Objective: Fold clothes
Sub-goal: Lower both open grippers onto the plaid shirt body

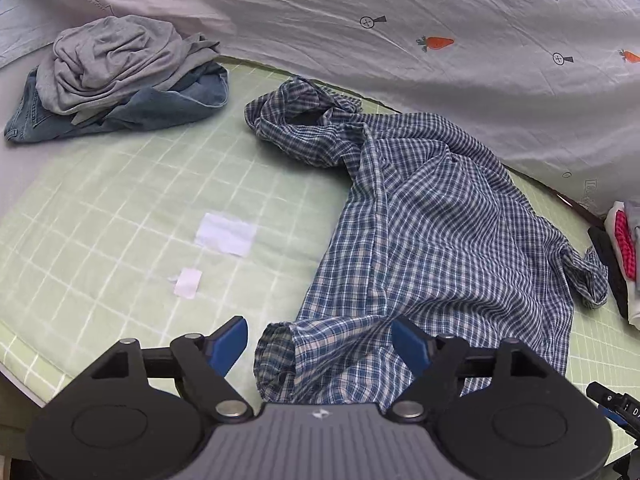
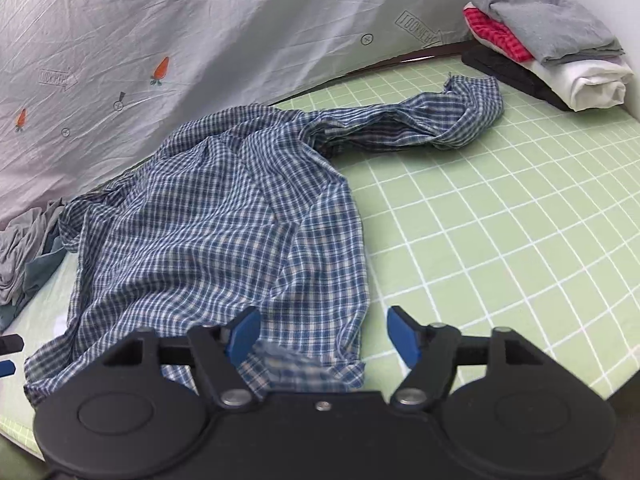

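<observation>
Shirt (image 1: 432, 216) runs lengthwise away from both grippers, hem nearest; left gripper (image 1: 319, 346) and right gripper (image 2: 323, 334) both gape, gripping nothing.

Green mat (image 1: 120, 184) with white grid lines covering the work surface, pale sheet (image 1: 400, 8) printed with carrots and arrows hanging along its far edge, soft even light

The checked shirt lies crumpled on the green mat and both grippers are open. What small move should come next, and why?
Probably reach for a bunched sleeve and pull it out flat. The checked shirt lies wrinkled on the green mat, with one sleeve twisted toward the folded pile. The left gripper and right gripper are open, holding nothing, so either is free.
</observation>
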The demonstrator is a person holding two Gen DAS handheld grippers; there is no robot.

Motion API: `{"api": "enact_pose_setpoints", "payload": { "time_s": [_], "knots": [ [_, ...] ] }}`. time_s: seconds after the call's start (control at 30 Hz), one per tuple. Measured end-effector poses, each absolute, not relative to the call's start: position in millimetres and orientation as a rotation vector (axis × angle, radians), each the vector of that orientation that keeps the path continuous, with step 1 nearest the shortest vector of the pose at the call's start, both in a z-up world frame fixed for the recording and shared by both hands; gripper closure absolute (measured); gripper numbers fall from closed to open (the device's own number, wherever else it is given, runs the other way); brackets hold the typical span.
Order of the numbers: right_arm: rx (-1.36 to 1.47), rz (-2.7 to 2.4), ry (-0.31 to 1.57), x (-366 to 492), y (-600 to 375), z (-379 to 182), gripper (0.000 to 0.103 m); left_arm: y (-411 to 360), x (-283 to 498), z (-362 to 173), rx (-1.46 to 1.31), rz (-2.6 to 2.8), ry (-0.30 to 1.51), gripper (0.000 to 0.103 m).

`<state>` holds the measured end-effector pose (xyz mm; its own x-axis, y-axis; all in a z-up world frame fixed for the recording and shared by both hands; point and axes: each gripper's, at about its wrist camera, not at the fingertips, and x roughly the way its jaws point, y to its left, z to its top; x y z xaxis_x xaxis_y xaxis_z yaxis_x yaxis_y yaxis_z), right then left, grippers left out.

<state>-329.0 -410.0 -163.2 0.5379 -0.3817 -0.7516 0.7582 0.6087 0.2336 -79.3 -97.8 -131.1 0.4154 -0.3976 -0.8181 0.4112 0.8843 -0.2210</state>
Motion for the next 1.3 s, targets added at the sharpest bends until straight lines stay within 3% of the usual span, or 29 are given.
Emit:
{"api": "enact_pose_setpoints", "payload": {
  "time_s": [0.3, 0.6, 0.67, 0.77, 0.9, 1.03, 1.2, 1.3],
  "knots": [
    [0.65, -0.79, 0.778, -313, -416, -187, 0.023, -123, -72, -152, 0.199, -0.598, 1.054, 0.023],
    [0.703, -0.802, 0.84, -293, -413, -212, 0.046, -133, -55, -169, 0.234, -0.68, 1.09, 0.025],
    [0.705, -0.811, 0.859, -291, -412, -215, 0.053, -131, -54, -169, 0.222, -0.689, 1.088, 0.03],
    [0.681, -0.823, 0.868, -291, -410, -216, 0.063, -129, -55, -173, 0.224, -0.69, 1.106, 0.048],
    [0.65, -0.821, 0.883, -291, -411, -215, 0.067, -118, -53, -177, 0.208, -0.602, 1.112, 0.087],
    [0.597, -0.803, 0.913, -288, -408, -215, 0.067, -79, -41, -171, 0.034, -0.44, 1.101, 0.094],
    [0.576, -0.79, 0.926, -287, -408, -216, 0.066, -34, -30, -179, -0.218, -0.359, 1.159, 0.094],
    [0.566, -0.787, 0.938, -285, -408, -216, 0.064, -36, -35, -183, -0.227, -0.361, 1.165, 0.075]
  ]
}}
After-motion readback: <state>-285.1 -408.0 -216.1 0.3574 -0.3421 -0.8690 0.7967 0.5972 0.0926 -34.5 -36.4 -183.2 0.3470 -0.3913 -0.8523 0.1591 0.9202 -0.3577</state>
